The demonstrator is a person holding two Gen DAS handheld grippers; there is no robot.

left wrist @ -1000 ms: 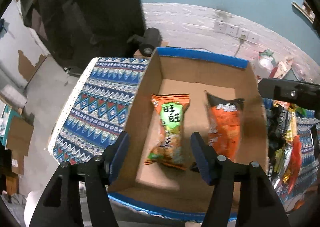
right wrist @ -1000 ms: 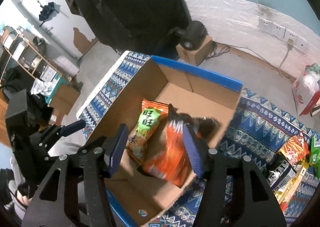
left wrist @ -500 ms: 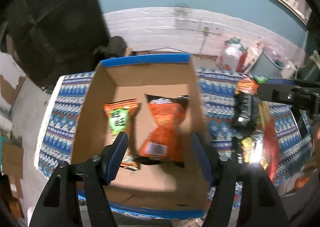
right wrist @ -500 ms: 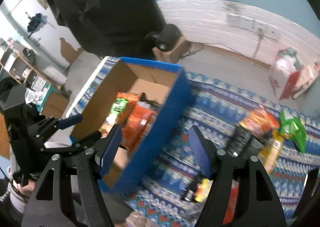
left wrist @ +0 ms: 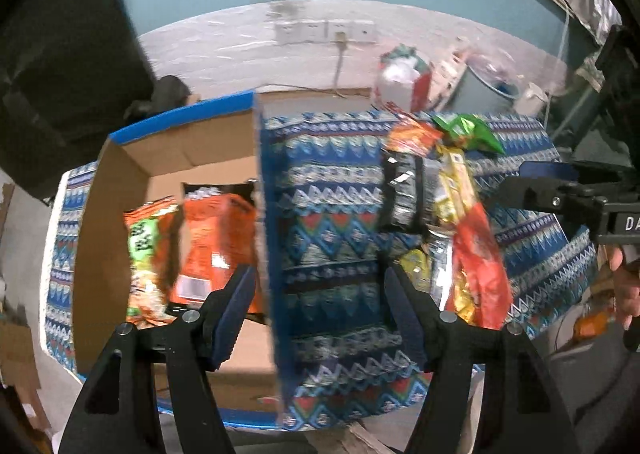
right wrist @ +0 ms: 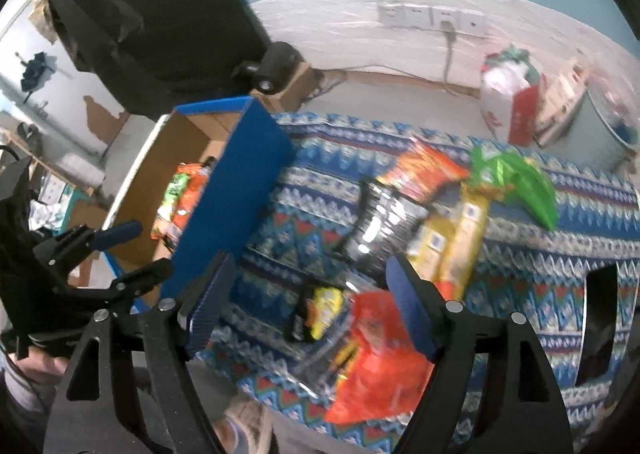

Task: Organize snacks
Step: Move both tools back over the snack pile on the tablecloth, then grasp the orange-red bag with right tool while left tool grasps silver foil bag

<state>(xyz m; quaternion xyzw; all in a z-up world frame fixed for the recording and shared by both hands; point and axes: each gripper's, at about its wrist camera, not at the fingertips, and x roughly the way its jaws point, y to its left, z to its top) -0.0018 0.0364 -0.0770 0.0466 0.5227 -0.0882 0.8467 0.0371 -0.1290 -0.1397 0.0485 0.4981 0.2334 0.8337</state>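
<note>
Over the patterned bench [right wrist: 520,254], both grippers hang empty and point down toward the loose snack pile [right wrist: 420,221], which lies well apart from the cardboard box [left wrist: 120,181] at about nine o'clock of it. Two packets already lie flat inside that box, a green-and-orange packet [left wrist: 146,250] and an orange packet [left wrist: 216,238] side by side, likely laid so to leave room for more. The right gripper [right wrist: 310,304] has its jaws opening wide with nothing pressed between them, and sits above a red-orange bag [right wrist: 380,354] and a small yellow packet [right wrist: 326,308], probably the next pick. The left gripper [left wrist: 318,308] straddles the box's blue wall with jaws moderately apart, holding nothing. Black [right wrist: 384,225], yellow [right wrist: 456,238] and green [right wrist: 516,181] bags wait farther off, toward twelve o'clock.
</note>
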